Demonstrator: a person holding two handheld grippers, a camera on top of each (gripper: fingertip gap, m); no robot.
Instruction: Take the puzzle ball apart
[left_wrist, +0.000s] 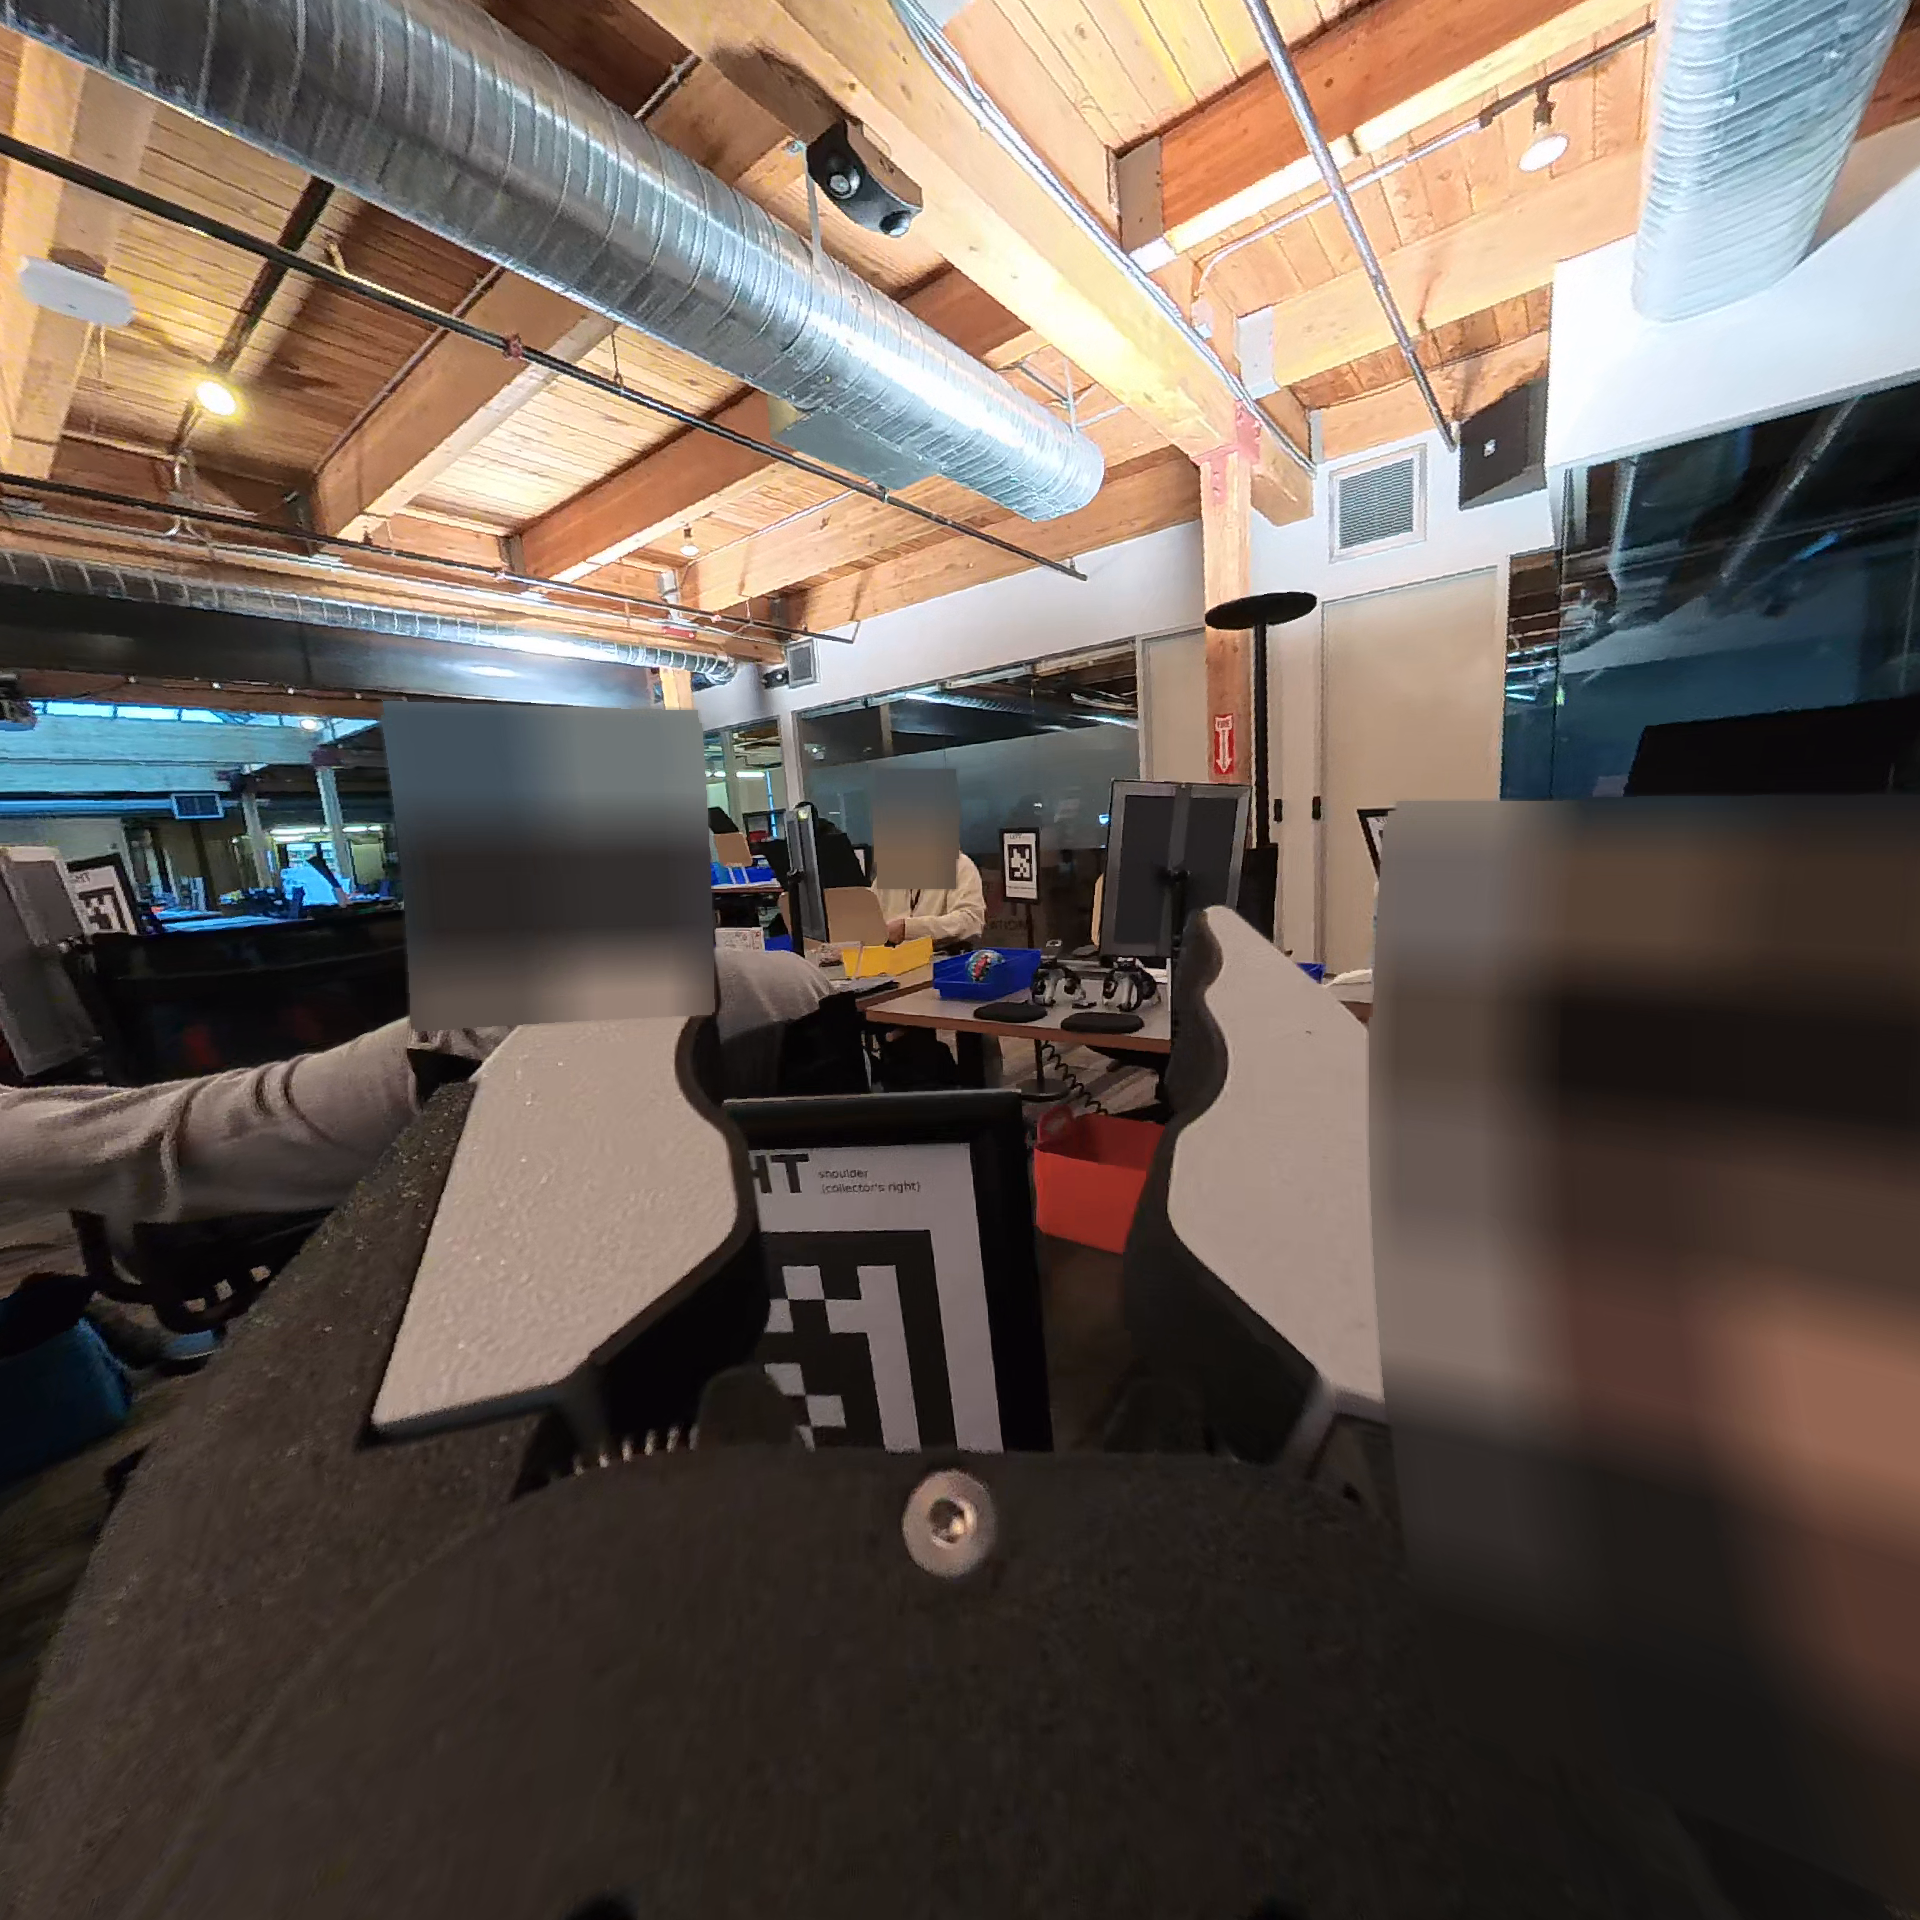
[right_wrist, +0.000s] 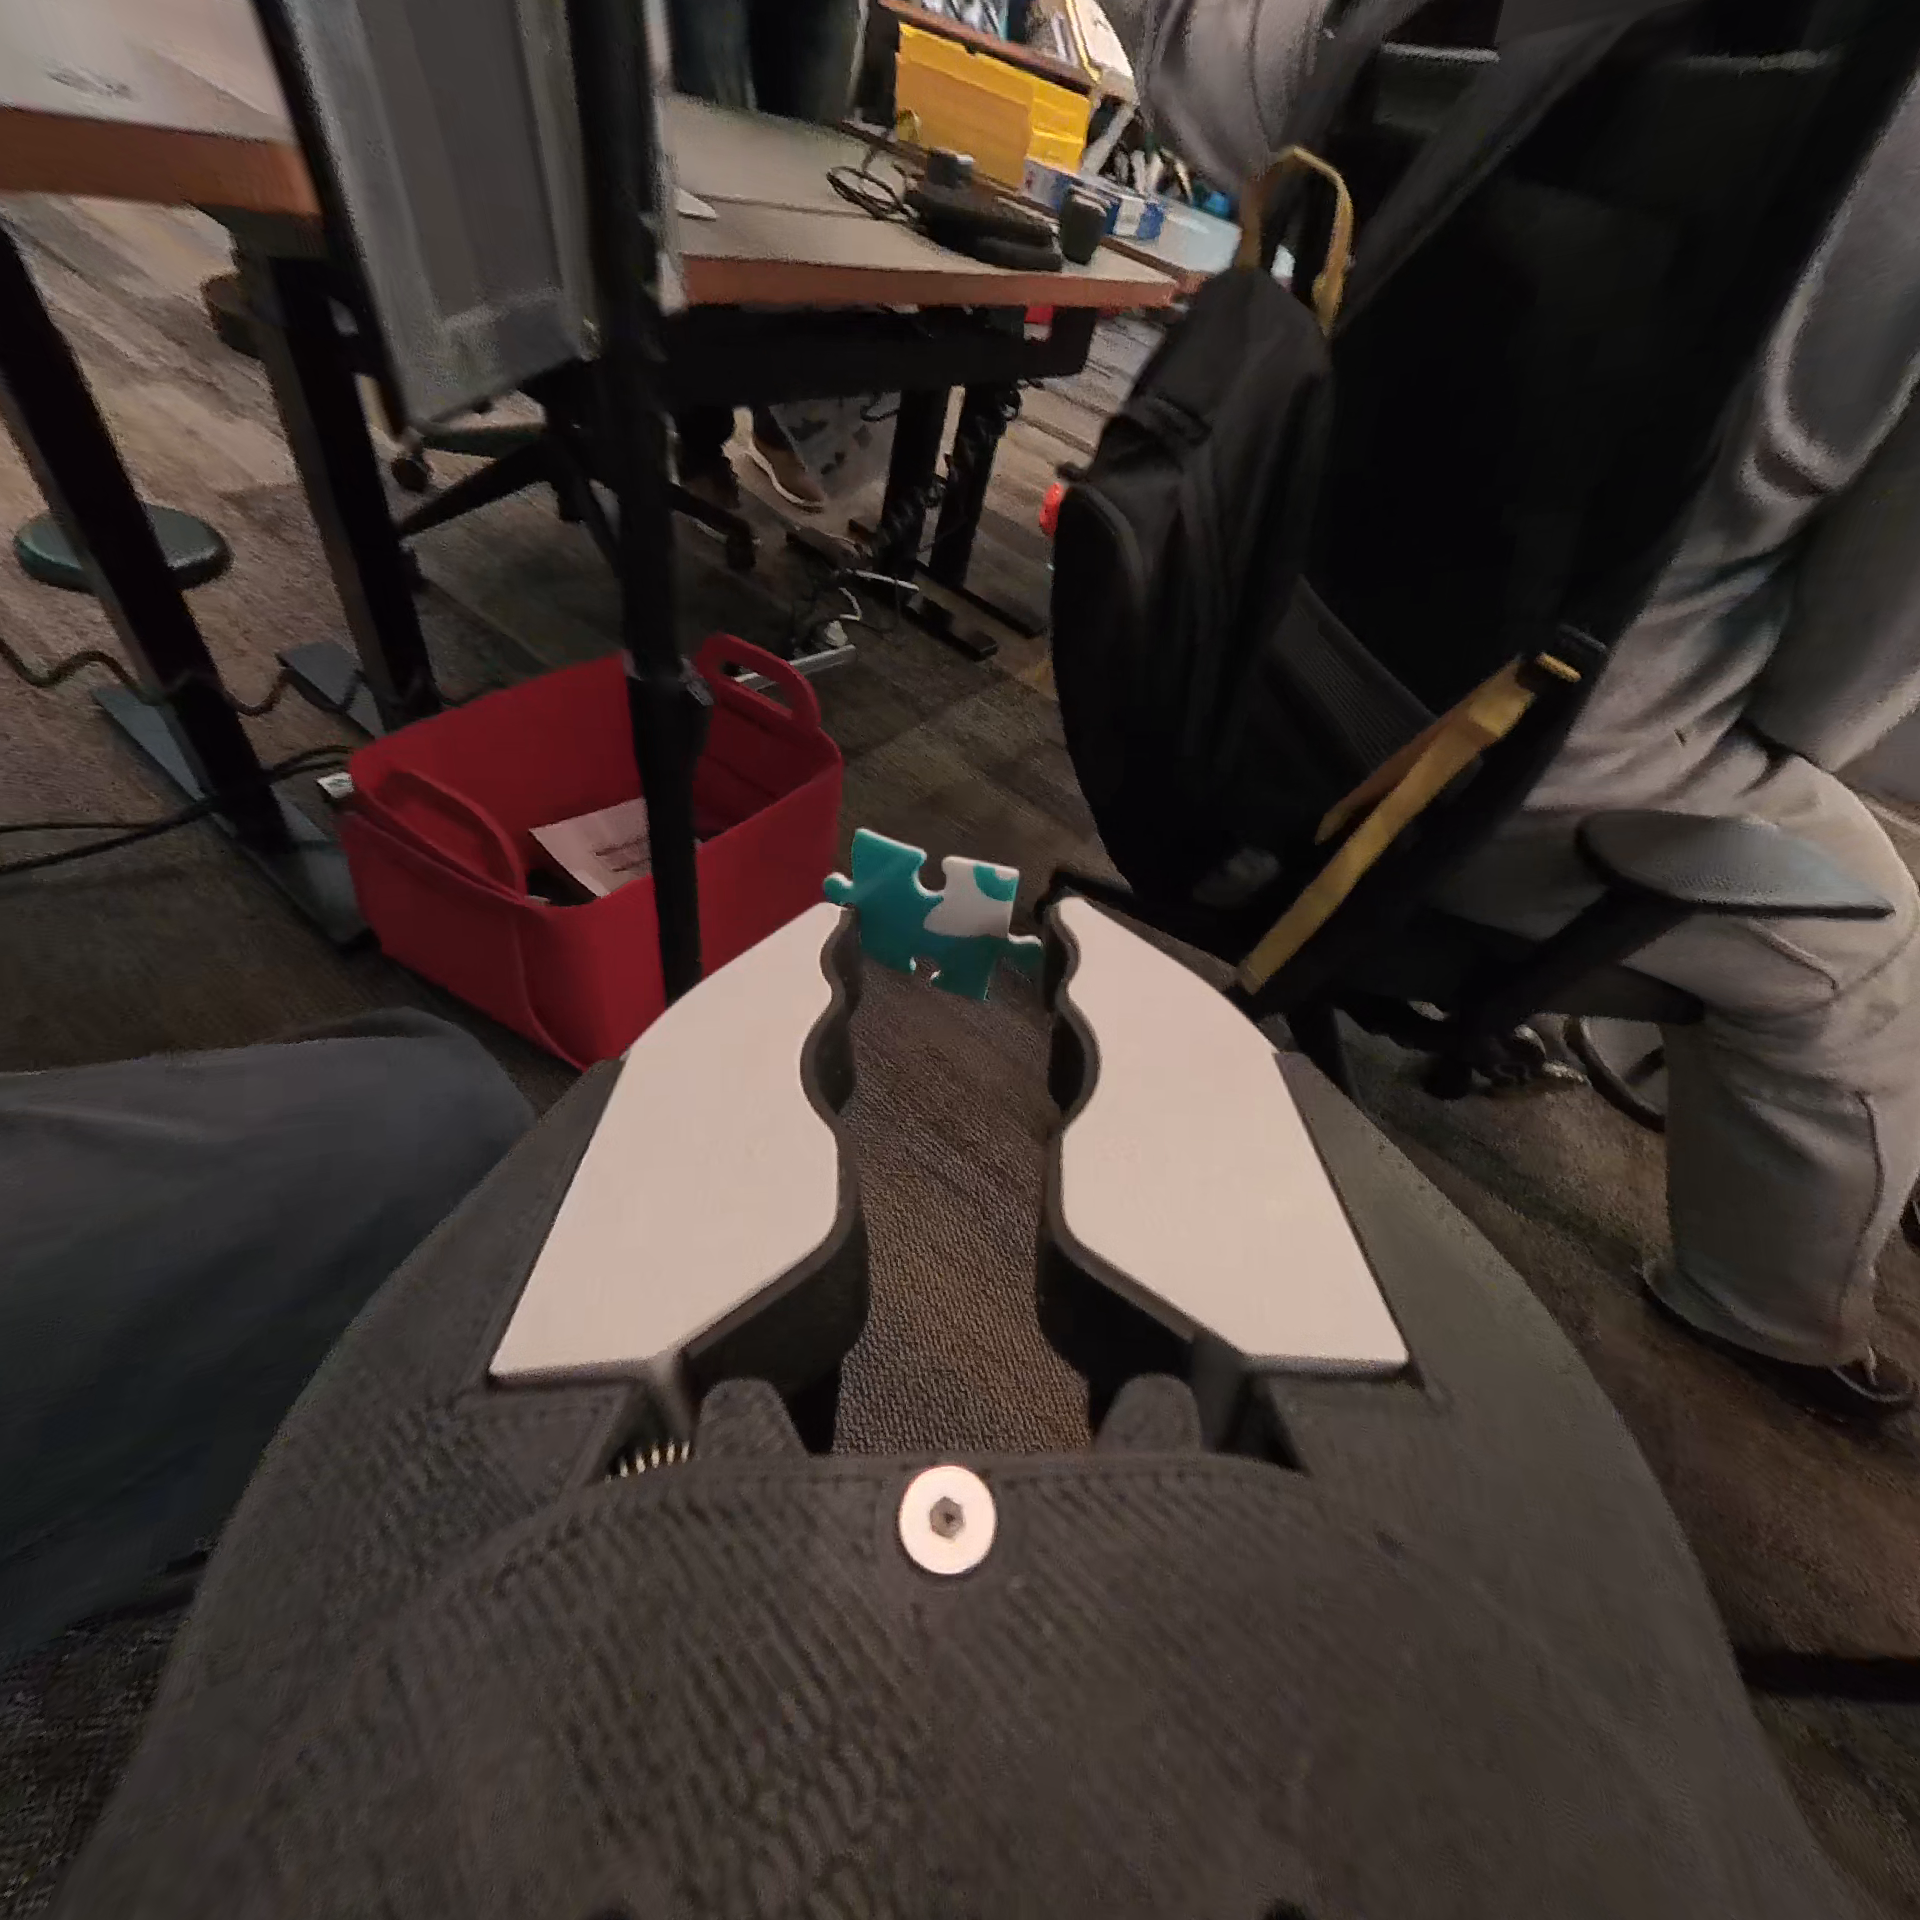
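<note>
Between the tips of the right gripper (right_wrist: 943, 935), fingers narrowed on its edges, a teal-and-white puzzle piece (right_wrist: 935, 914) hangs over carpet, likely to drop beside the red basket (right_wrist: 499, 883) if they slacken; the left gripper (left_wrist: 951, 1039) gapes empty, no ball visible.

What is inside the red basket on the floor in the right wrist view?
The red basket holds a white sheet of paper and something dark beneath it. A black pole and the basket's wall hide the rest.
</note>
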